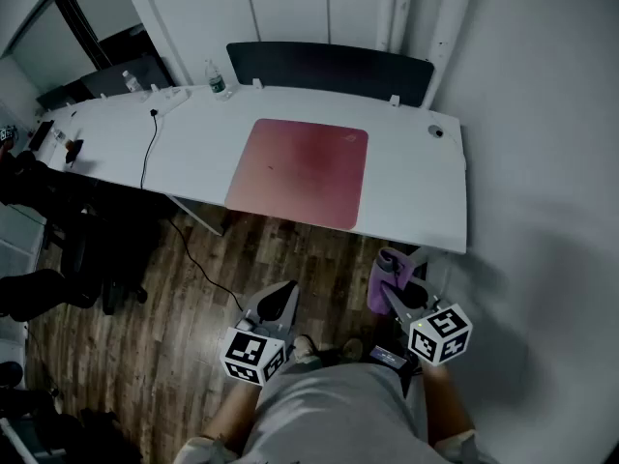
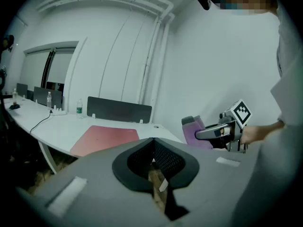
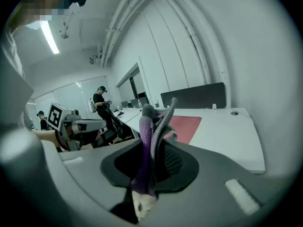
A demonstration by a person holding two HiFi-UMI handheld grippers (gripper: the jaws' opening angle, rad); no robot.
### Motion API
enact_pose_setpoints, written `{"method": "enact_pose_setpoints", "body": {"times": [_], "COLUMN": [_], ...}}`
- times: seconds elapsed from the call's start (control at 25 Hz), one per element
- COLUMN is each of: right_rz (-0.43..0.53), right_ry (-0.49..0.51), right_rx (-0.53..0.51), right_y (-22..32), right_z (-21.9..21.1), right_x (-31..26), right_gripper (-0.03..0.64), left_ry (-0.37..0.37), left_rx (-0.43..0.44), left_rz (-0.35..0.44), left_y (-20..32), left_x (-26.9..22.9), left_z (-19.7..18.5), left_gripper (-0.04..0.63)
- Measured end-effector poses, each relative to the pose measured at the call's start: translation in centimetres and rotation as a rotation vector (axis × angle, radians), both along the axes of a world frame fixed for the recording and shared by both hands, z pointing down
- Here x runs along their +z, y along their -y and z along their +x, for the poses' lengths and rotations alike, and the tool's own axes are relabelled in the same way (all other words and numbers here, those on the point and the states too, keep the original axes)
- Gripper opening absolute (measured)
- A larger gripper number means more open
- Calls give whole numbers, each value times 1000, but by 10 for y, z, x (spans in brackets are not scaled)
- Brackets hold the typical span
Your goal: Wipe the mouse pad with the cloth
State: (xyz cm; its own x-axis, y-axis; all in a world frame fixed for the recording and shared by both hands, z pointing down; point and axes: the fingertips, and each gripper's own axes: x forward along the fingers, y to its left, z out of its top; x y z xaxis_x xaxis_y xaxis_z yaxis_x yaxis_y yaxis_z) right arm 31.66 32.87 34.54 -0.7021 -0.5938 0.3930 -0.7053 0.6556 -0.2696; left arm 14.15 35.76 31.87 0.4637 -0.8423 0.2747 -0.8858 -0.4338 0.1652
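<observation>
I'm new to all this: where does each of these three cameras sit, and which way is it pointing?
Head view: on the person's head, looking steeply down at the white desk and red mouse pad; shows their torso, left gripper and right gripper.
Left gripper view: rides that gripper, facing along its shut, empty jaws toward the desk; shows the person's right hand.
Right gripper view: rides that gripper, facing along jaws shut on the purple cloth; shows the left gripper.
Shared: all three see the mouse pad.
</observation>
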Motion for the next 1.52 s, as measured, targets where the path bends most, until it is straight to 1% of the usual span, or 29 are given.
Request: {"method": "enact_pose_setpoints", "body": {"times": [0.24, 0.48, 0.68, 0.88, 1.0, 1.04, 1.12, 1.2, 1.32, 1.4, 1.52], "right_rz": [8, -10, -17, -15, -15, -15, -16, -19, -25, -31, -43], "right_ry": [0, 33, 26, 49, 46, 47, 48, 46, 38, 40, 49], "right_rx": [-5, 77, 96, 161, 178, 181, 184, 184, 178, 167, 154], "right_y": [-2, 2, 2, 1, 1, 1, 3, 11, 31, 49, 84], "right_z": [-16, -19, -34, -43, -51, -53, -54, -53, -56, -59, -63], "right_x": [0, -5, -5, -5, -2, -3, -3, -2, 8, 13, 20], "right_gripper": [84, 87, 89, 89, 91, 90, 91, 91, 91, 89, 91], "left_ry": [-5, -14, -60, -45, -88, -89, -67, -40, -46, -46, -20], "left_rx": [5, 15, 53, 91, 109, 118, 141, 157, 148, 137, 125], "left_rz": [0, 3, 19, 45, 38, 37, 36, 33, 20, 14, -1], "left_y": [0, 2, 5, 7, 11, 13, 17, 26, 44, 60, 89], "left_x": [-2, -7, -11, -15, -12, -11, -8, -3, 5, 9, 17], "left_z": [-15, -27, -38, -52, -55, -54, -52, -51, -55, -58, -62], "left_gripper": [20, 20, 20, 20, 20, 20, 20, 20, 20, 20, 20]}}
